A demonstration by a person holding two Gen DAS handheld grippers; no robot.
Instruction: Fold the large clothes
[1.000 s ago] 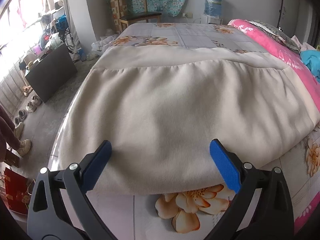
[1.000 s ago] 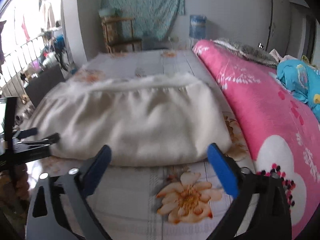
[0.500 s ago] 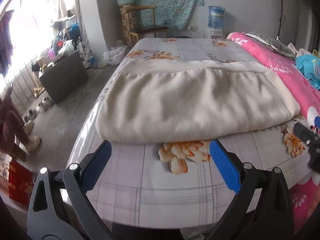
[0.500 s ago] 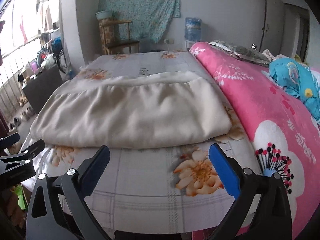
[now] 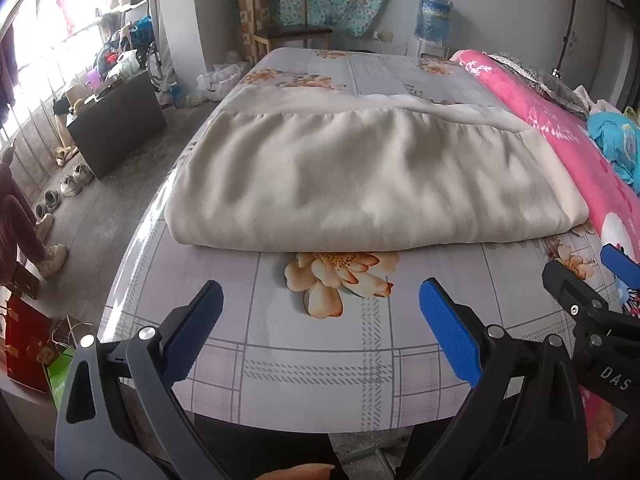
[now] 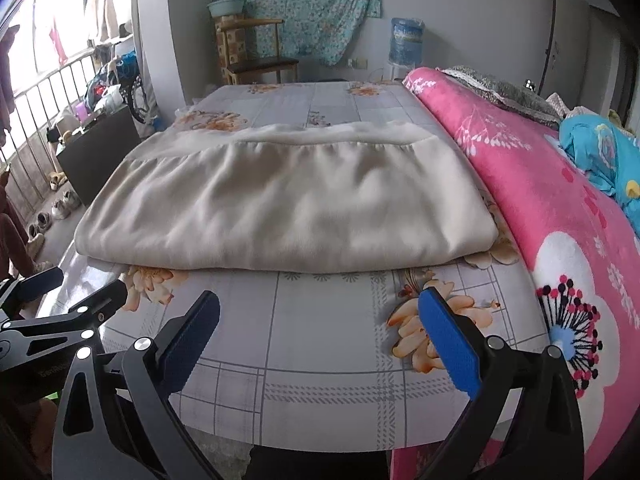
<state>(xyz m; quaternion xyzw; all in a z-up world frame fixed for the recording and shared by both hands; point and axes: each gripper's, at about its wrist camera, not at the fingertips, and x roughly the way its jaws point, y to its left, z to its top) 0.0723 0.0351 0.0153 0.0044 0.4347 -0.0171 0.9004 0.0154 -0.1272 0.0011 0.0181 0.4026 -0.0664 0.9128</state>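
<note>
The cream garment (image 5: 372,184) lies folded into a broad rectangle across the middle of the bed (image 5: 320,360), on a grey checked sheet printed with orange flowers. Its near fold runs as one rounded edge from side to side, and a strip of bare sheet separates that edge from the bed's foot. Its far edge shows a gathered seam with a flat band beyond it, then more open sheet up to the head of the bed. The garment's left edge sits just inside the bed's left side; its right corner lies just beside the rolled pink quilt (image 6: 560,208) that runs along the right of the bed.

The left gripper (image 5: 320,320) hovers over the foot of the bed, short of the garment, its blue-padded fingers spread wide with nothing between them. The right gripper (image 6: 320,328) hangs level with it, just as wide and just as empty, clear of the cloth. Each tool appears at the margin of the other's view, close together.

Left of the bed the concrete floor is open up to a dark cabinet (image 5: 116,120) and a row of shoes (image 5: 64,188). A wooden chair (image 6: 256,56) and a water bottle (image 6: 406,40) stand against the far wall.
</note>
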